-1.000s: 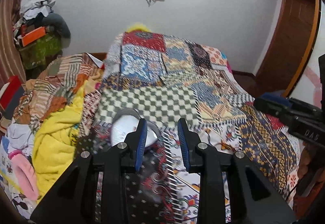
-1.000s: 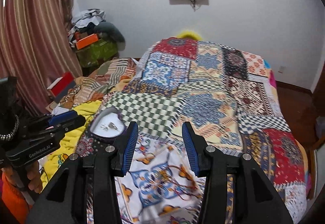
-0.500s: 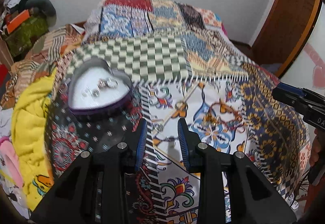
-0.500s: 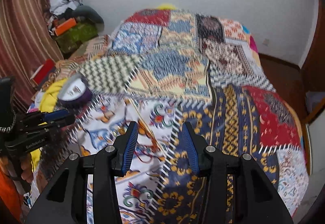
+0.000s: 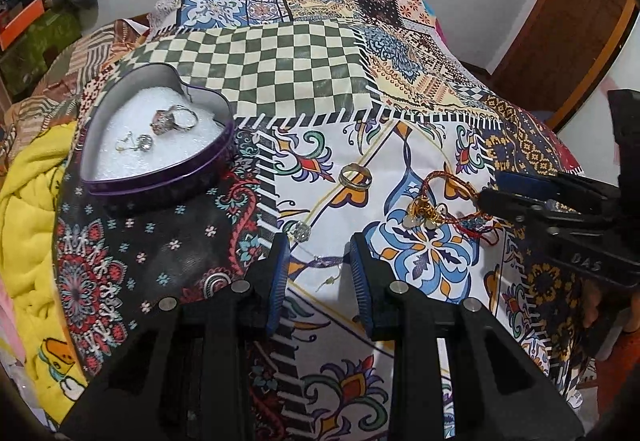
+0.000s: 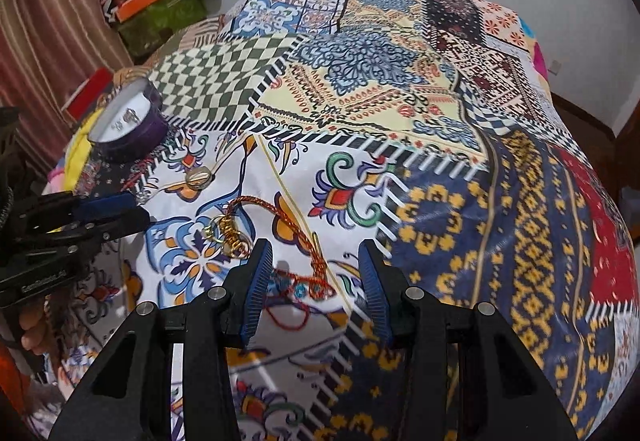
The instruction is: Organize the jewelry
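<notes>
Patchwork bedspread [image 5: 280, 53] in many printed patterns covers the bed and serves as my work surface; white wall stands at the far end. Purple heart-shaped tin with white padding [image 5: 100, 183] sits at far left on the spread. Inside it lie a silver ring with a pink stone [image 5: 170, 119] and a small silver earring [image 5: 138, 142].

Left gripper [image 5: 318, 275] hovers low over the spread, jaws apart and empty. Between its blue pads, on the cloth, lies a thin silver hook earring with a clear stone [image 5: 303, 231]. Just beyond, a plain gold band ring [image 5: 355, 179] rests on the white floral patch.

Right gripper [image 6: 316, 281] also stands with jaws parted, nothing clamped. A red-and-gold braided thread bracelet [image 6: 280, 213] lies looped on the cloth, its near end between my right pads. A cluster of small gold rings [image 6: 228, 231] lies touching it on the left.
</notes>
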Motion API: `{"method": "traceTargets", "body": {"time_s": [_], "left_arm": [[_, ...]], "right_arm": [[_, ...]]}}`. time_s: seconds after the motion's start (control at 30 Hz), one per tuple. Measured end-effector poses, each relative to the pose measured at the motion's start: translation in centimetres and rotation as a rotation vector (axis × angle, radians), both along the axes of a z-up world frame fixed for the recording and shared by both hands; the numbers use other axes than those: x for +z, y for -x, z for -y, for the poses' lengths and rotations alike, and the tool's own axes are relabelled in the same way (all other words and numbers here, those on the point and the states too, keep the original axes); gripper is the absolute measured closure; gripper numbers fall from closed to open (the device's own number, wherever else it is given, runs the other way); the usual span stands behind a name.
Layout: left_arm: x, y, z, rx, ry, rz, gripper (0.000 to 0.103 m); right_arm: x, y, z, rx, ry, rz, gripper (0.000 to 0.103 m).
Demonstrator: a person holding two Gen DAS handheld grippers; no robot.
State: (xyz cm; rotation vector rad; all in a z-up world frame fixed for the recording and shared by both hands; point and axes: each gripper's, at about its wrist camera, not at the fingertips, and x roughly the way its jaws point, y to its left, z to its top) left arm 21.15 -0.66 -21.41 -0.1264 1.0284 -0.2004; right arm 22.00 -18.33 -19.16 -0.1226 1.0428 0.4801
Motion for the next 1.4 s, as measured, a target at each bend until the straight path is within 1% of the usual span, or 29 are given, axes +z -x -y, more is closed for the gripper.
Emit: {"method": "traceTargets", "body": {"time_s": [0.1,0.17,0.23,0.27,0.33,0.37,0.4,0.53,0.63,0.7,0.8,0.87,1.0,1.07,1.23,1.4], "left_arm": [[-0.2,-0.3,-0.2,0.006,0.025,0.001,0.073],[-0.4,-0.5,-0.3,0.007,0.044,0.001,0.073],[-0.6,-0.5,-0.5,0.011,0.056,0.004,0.076],[-0.6,-0.6,-0.6,0.013,0.06,0.003,0.076],[-0.7,-0.6,-0.7,0.019,0.062,0.004,0.082],[-0.8,-0.6,-0.7,0.022,0.06,0.002,0.083],[-0.8,-0.7,-0.7,0.026,0.058,0.001,0.085],[-0.9,-1.1,-0.9,0.051,0.048,-0.008,0.091],[-0.8,-1.6,-0.6,0.057,0.014,-0.004,0.091],[-0.8,-1.7,0.0,0.048,-0.024,0.007,0.091],[-0.8,-1.9,0.5,0.034,-0.053,0.022,0.094],[-0.7,-2.0,0.6,0.029,-0.057,0.027,0.094],[-0.3,-1.7,0.3,0.034,-0.04,0.037,0.095],[0.3,-1.4,0.0,0.04,-0.032,0.051,0.095],[2.7,-0.4,-0.4,0.044,-0.017,0.111,0.095],[5.9,0.7,-0.7,0.046,-0.005,0.188,0.095]], "right_arm": [[-1.1,-0.2,-0.6,0.026,0.034,-0.007,0.062],[-1.2,0.1,-1.0,0.036,0.053,0.017,0.063],[-1.3,0.3,-1.2,0.045,0.07,0.032,0.067],[-1.4,0.3,-1.3,0.047,0.073,0.036,0.071],[-1.3,0.1,-1.3,0.048,0.07,0.04,0.079],[-1.3,0.1,-1.3,0.046,0.067,0.04,0.087],[-1.3,0.1,-1.2,0.044,0.061,0.038,0.093],[-1.1,-0.1,-1.1,0.042,0.05,0.04,0.095],[-0.7,0.0,-1.2,0.041,0.039,0.05,0.096],[-0.2,0.1,-0.9,0.036,0.025,0.063,0.096],[0.6,0.1,-0.5,0.025,0.005,0.08,0.096],[1.4,0.1,-0.1,0.017,-0.009,0.094,0.096],[3.1,0.3,0.5,0.003,-0.034,0.13,0.096],[4.0,0.5,0.7,-0.003,-0.046,0.147,0.096],[6.5,1.0,0.9,-0.008,-0.08,0.204,0.096],[8.7,1.7,0.7,-0.003,-0.116,0.251,0.096]]}}
